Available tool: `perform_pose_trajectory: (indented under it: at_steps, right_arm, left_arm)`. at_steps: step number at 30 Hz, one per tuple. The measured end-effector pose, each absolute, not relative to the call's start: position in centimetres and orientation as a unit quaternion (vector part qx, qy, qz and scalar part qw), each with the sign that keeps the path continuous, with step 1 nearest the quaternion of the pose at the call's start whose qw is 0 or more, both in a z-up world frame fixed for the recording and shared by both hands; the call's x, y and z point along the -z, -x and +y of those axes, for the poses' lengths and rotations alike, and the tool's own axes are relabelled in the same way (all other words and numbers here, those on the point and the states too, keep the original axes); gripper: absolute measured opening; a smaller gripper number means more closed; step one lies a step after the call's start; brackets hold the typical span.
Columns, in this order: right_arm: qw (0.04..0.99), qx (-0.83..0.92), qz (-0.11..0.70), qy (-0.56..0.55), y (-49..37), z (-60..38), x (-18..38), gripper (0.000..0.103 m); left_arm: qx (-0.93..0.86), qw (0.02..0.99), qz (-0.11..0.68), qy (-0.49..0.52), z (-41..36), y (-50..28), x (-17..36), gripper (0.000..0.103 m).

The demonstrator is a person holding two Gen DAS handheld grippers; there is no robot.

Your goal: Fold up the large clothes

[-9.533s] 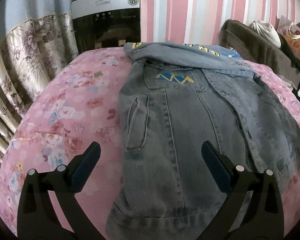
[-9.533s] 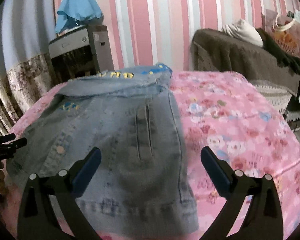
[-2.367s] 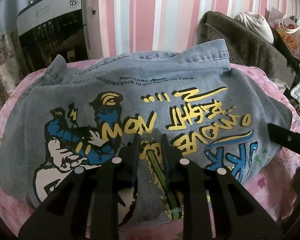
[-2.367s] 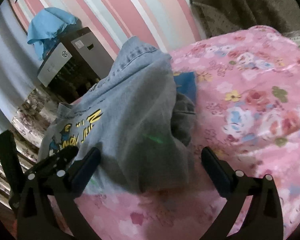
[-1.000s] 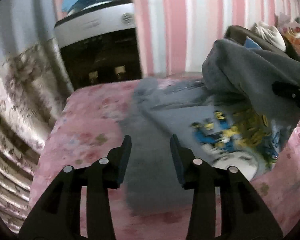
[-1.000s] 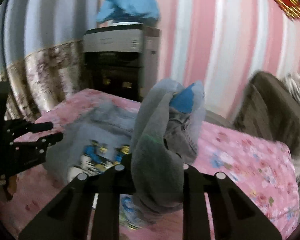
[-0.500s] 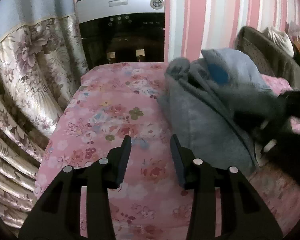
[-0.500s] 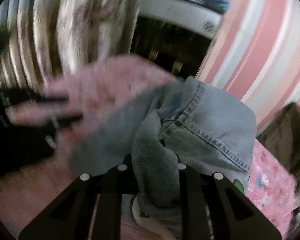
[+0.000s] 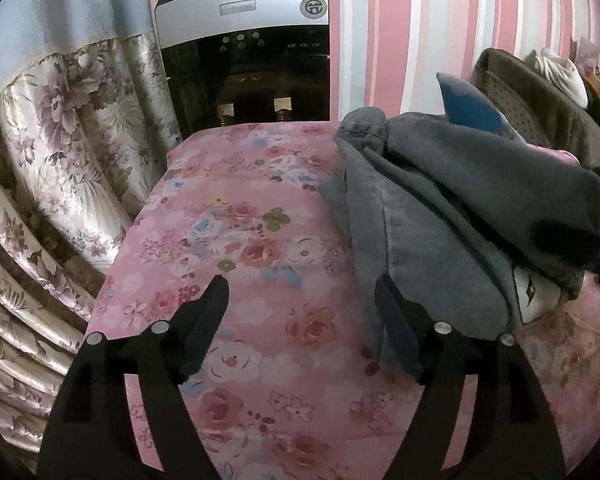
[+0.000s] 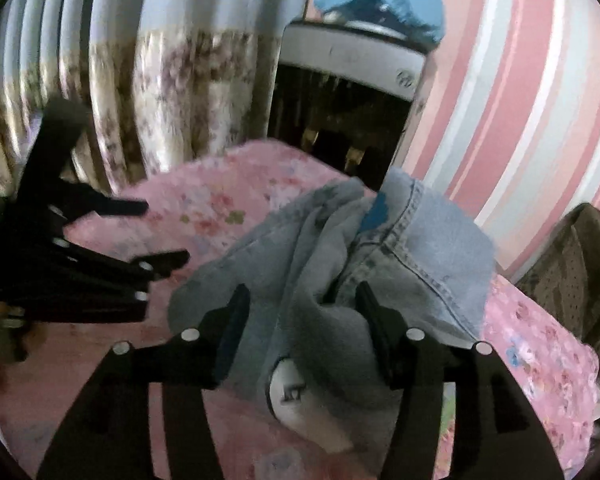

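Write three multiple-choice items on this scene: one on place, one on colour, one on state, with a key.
1. The denim jacket lies on:
A. the flowered bedspread
B. the floor
C. a chair

2. The wall behind the bed is striped:
A. green and yellow
B. pink and white
C. black and red

3. The left gripper is:
A. clamped on a sleeve
C. holding a hanger
B. open over bare bedspread

Key: A, the jacket rests bunched on the bedspread; B, pink and white stripes show; B, nothing sits between its spread fingers.
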State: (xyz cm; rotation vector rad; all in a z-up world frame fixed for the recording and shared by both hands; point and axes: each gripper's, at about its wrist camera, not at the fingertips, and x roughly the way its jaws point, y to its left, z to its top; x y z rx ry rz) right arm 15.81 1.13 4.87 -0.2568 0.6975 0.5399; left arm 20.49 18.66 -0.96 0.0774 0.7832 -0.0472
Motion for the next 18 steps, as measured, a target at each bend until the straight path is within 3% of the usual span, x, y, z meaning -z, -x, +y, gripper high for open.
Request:
perform_pose_trajectory:
  at_steps: [5,18]
  right_arm:
    - [0.907,-0.239,0.329,0.112,-14.3,-3.0,-6.3,0.064]
    - [0.916,-0.134,0.377,-0.011,-17.3,-15.0,-1.4,0.064]
  left_arm:
    - [0.027,0.925,0.376,-0.043,17.6,-20.4,0.5,0.081]
    - [0.063,0.936,0.345,-0.032,14.3,-19.6,-3.1,0.086]
